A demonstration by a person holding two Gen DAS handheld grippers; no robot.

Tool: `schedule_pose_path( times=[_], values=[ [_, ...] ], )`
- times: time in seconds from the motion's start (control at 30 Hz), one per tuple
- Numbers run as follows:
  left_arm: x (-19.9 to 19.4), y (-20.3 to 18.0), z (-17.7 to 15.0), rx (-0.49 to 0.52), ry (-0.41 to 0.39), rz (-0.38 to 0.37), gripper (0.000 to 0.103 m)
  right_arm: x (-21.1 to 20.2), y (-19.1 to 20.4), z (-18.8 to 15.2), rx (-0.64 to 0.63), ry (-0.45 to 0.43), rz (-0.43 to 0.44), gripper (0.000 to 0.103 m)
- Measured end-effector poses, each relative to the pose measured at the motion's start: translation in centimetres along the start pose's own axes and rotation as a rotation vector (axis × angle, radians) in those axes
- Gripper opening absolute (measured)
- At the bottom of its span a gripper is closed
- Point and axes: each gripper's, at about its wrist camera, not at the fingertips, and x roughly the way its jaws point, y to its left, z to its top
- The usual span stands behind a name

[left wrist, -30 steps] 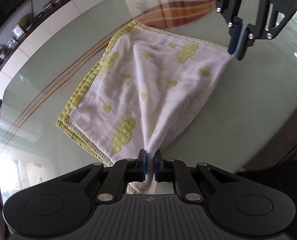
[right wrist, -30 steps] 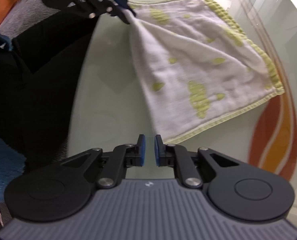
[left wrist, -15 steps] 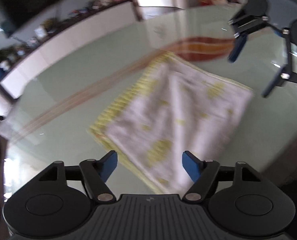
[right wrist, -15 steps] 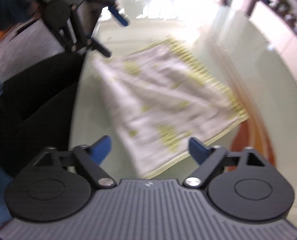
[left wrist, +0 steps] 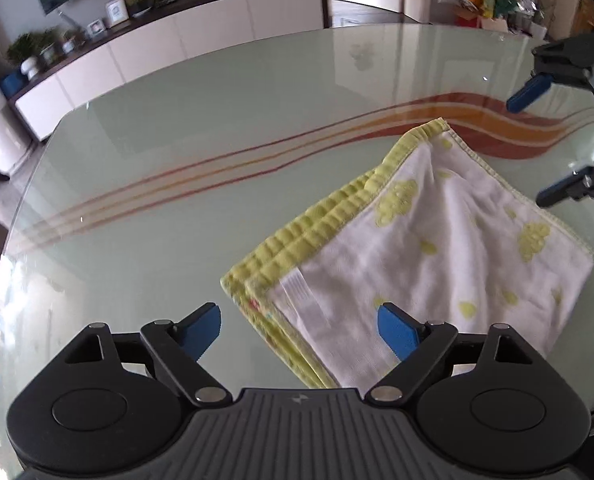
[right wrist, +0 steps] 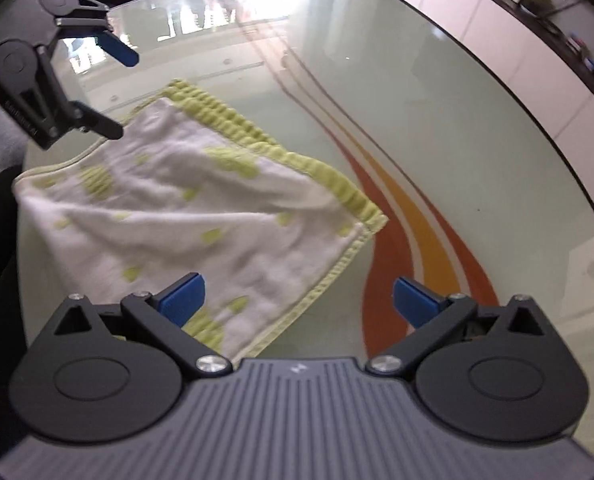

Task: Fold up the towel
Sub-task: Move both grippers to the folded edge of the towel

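Bench [left wrist: 225,120]: a big glass-topped surface, pale green, with orange and red-brown wavy stripes sweeping across it.
Sideboard [left wrist: 201,36]: low white cabinet along the far wall, carrying plants and picture frames.
Towel [left wrist: 425,248]: lying folded on the bench, white with yellow-green cloud shapes and a ribbed yellow-green border, layered edges stacked along its left side in the left wrist view; a white label strip shows near the closest corner.
Left gripper [left wrist: 299,328]: jaws spread wide and holding nothing, poised over the near corner of the towel, blue pads either side of it.
Right gripper [right wrist: 299,300]: jaws wide apart too, nothing in them, sitting above the towel's near edge, one blue pad over the cloth and the other over the orange stripe.
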Motion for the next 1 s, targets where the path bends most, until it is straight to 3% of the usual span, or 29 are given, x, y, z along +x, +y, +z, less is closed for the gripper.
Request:
schedule_pose_path(
  times=[0.07,0.17,0.23,0.4,0.47,0.53,0.73,0.87,1.0],
  values=[
    [1.1,-0.2,0.5,0.038,0.019,0.019,0.085,0.1,-0.5,0.0,0.007,-0.020,0.005,0.099],
    [2.1,0.1,0.7,0.014,0.034,-0.006,0.074,0.3,-1.1,0.1,0.016,-0.040,-0.011,0.097],
    [2.6,0.4,0.8,-0.008,0.039,-0.024,0.060,0.5,-1.6,0.2,0.034,-0.047,-0.031,0.097],
    [3.3,0.9,0.6,-0.021,0.059,-0.039,0.058,1.0,-2.8,0.6,0.054,-0.076,-0.054,0.099],
    [3.0,0.7,0.7,-0.010,0.047,-0.036,0.062,1.3,-2.9,0.8,0.064,-0.068,-0.028,0.101],
    [2.9,0.3,0.8,0.010,0.032,-0.014,0.082,1.5,-2.6,0.9,0.058,-0.068,-0.038,0.103],
    [2.3,-0.1,0.6,0.009,0.011,-0.012,0.084,1.3,-0.8,1.0,-0.043,-0.105,-0.097,0.103],
    [2.7,0.1,0.4,-0.040,0.027,-0.021,0.090,1.5,-2.0,1.7,0.049,-0.094,-0.092,0.103],
    [2.7,1.3,0.4,-0.163,0.043,-0.102,0.090,1.4,-3.2,2.3,0.115,-0.089,-0.126,0.103]
  ],
)
